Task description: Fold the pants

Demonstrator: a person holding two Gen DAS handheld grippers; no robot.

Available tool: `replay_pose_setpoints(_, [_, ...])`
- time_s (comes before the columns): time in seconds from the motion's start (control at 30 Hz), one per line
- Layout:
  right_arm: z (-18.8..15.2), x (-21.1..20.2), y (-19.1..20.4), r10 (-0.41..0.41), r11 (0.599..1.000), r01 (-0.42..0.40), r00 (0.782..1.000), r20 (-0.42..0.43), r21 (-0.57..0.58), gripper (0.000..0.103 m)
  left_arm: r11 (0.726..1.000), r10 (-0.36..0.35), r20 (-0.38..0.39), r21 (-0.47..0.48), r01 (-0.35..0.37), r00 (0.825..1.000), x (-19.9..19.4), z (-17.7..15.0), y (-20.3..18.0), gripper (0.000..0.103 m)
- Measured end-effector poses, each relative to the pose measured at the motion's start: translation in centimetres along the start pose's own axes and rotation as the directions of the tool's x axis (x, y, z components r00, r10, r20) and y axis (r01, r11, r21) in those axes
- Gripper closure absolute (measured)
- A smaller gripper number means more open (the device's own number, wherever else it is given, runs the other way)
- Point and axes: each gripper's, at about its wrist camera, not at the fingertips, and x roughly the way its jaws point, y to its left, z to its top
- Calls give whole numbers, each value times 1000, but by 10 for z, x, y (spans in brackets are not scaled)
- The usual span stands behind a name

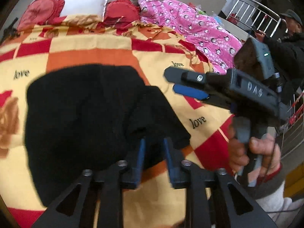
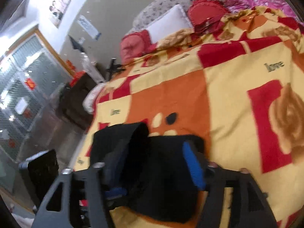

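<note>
On the bedspread (image 1: 98, 49), black pants (image 1: 79, 117) between parted left tongs (image 1: 153, 142), right tongs (image 1: 173, 81) parted, empty.

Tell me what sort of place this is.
Most likely a home bedroom: a bed under a checked "love" blanket, a white pillow at its head, and a pink quilt alongside.

Right hand-held gripper (image 2: 152, 163), blue-padded fingers (image 2: 193, 167) spread apart around bunched black pants (image 2: 161, 180) on a checked red, orange and yellow bedspread (image 2: 228, 98).
</note>
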Motion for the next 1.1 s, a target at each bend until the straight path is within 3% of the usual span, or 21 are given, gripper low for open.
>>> replay_pose_setpoints(0.1, [1, 10, 5, 34, 999, -35, 999, -25, -23, 25, 999, 42, 66, 23, -44, 997, -31, -1, -3, 63])
replay_pose_setpoints(0.23, [-8, 26, 17, 67, 997, -69, 996, -61, -34, 25, 985, 168, 152, 9, -171, 974, -70, -13, 3, 51])
replay_pose_setpoints(0.4, [-17, 56, 26, 58, 997, -62, 994, -97, -45, 23, 947, 321, 141, -81, -312, 937, -61, -19, 33, 49])
replay_pose_setpoints(0.43, [-19, 60, 30, 51, 996, -56, 995, -88, -62, 24, 943, 329, 130, -99, -318, 935, -56, -20, 33, 50])
replay_pose_setpoints(0.5, [-22, 64, 35, 20, 997, -25, 998, -59, -78, 45, 941, 323, 104, -137, -308, 941, -43, -26, 35, 50])
replay_pose_setpoints(0.53, [-23, 64, 36, 14, 997, -17, 999, -47, -73, 66, 943, 313, 101, -153, -296, 944, -41, -27, 34, 50])
replay_pose_setpoints(0.67, [-25, 53, 41, 56, 996, -58, 998, -25, -67, 89, 945, 309, 107, -147, -293, 945, -42, -20, 23, 49])
replay_pose_setpoints(0.8, [-14, 15, 48, 67, 993, -63, 997, 33, -101, 92, 963, 260, 130, -109, -246, 957, -49, -10, 10, 49])
replay_pose_setpoints(0.93, [-9, -18, 42, -44, 989, 55, 996, 79, -138, 92, 971, 233, 158, -94, -220, 960, -54, -3, 5, 47])
replay_pose_setpoints(1.1, [-16, -8, -1, -163, 983, 164, 986, 14, -85, 92, 951, 303, 101, -91, -295, 947, -18, -2, 23, 45])
